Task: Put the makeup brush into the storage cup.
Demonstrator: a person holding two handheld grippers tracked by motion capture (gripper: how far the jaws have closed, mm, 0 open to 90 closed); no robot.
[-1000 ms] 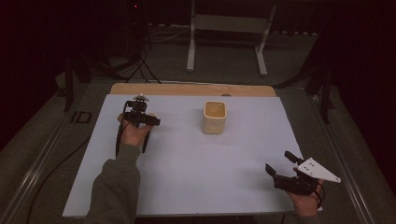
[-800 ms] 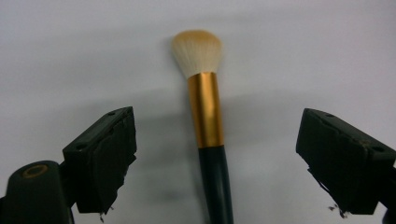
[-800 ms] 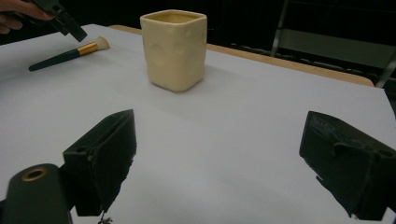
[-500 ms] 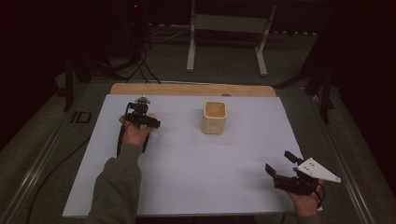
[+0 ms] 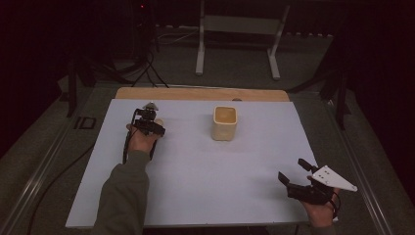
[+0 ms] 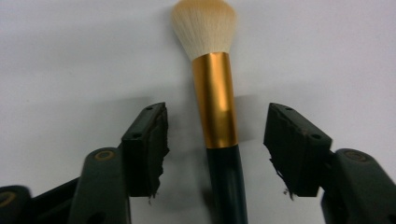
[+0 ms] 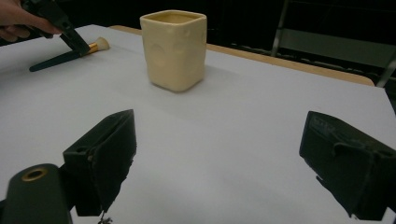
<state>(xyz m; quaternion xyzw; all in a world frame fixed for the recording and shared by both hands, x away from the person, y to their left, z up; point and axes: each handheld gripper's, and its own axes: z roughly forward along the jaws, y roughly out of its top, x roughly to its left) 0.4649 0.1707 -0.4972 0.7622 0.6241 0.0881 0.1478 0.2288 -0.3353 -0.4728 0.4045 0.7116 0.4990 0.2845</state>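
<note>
Though tiny from above, brush between left claw pads.

Brush left of cup, on table

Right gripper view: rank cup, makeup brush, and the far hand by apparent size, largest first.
1. Cream cup, clearly the largest.
2. Makeup brush, lying long and thin on the white table.
3. Far hand, cut off by the frame edge, so its rank against the brush is unsure.
</note>
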